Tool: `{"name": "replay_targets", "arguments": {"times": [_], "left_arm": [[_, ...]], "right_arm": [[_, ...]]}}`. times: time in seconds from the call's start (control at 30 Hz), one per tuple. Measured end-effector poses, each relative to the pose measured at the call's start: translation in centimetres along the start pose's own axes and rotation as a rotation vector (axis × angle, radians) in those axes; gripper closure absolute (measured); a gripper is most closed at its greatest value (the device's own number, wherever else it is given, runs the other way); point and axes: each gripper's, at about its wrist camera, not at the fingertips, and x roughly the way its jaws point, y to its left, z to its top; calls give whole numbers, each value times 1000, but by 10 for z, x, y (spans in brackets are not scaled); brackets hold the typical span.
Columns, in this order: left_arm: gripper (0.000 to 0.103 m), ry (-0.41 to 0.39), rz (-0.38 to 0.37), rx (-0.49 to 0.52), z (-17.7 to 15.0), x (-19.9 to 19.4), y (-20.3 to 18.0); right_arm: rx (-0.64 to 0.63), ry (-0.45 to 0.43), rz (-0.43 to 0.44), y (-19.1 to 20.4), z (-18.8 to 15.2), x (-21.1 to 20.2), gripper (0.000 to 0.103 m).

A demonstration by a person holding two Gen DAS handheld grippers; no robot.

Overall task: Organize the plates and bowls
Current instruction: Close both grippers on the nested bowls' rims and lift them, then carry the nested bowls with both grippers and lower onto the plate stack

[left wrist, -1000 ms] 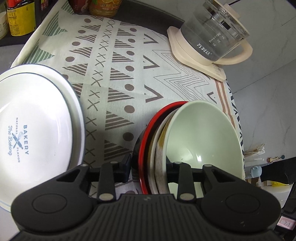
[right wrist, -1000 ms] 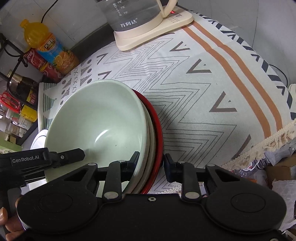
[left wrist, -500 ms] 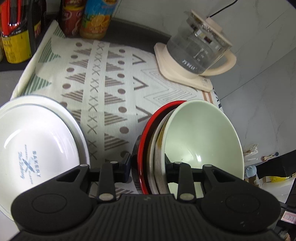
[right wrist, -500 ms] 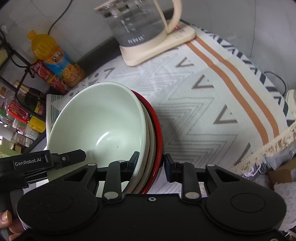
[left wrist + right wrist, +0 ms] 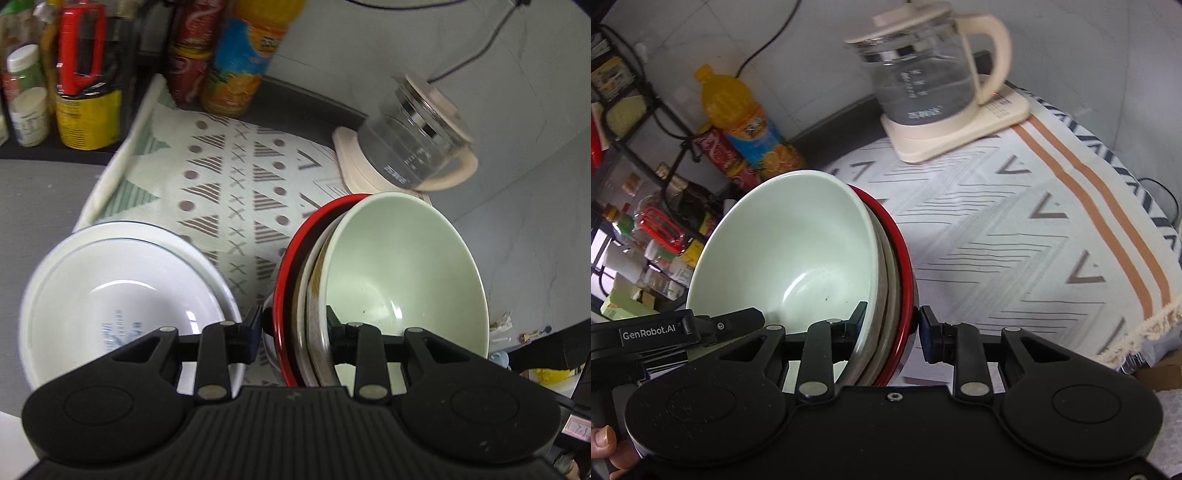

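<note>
A nested stack of bowls, pale green bowl [image 5: 402, 273] innermost and red bowl [image 5: 295, 251] outermost, is held off the patterned cloth [image 5: 229, 184]. My left gripper [image 5: 293, 328] is shut on the stack's near rim. My right gripper [image 5: 892, 325] is shut on the rim on the other side, where the green bowl [image 5: 790, 258] and red bowl [image 5: 905, 258] also show. A white plate stack with blue "Bakery" print [image 5: 118, 295] lies on the cloth to the left of the left gripper.
A glass kettle on a cream base [image 5: 931, 81] stands at the back of the cloth. Orange drink bottle [image 5: 746, 122], cans and jars line the back left beside a wire rack [image 5: 635, 110]. The cloth's fringed edge [image 5: 1145, 328] hangs at the right.
Both grippers have risen with the bowl stack and pulled back; the kettle, bottles and white plates look farther away and lower in view. Both grips are unchanged.
</note>
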Motion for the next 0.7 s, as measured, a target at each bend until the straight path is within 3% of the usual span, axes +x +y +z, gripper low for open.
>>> {"name": "replay_targets", "arguments": {"times": [0.7], "left_arm": [[72, -34, 74, -78, 4, -42, 95]], "right_arm": [[-98, 61, 64, 94, -24, 36, 76]]}}
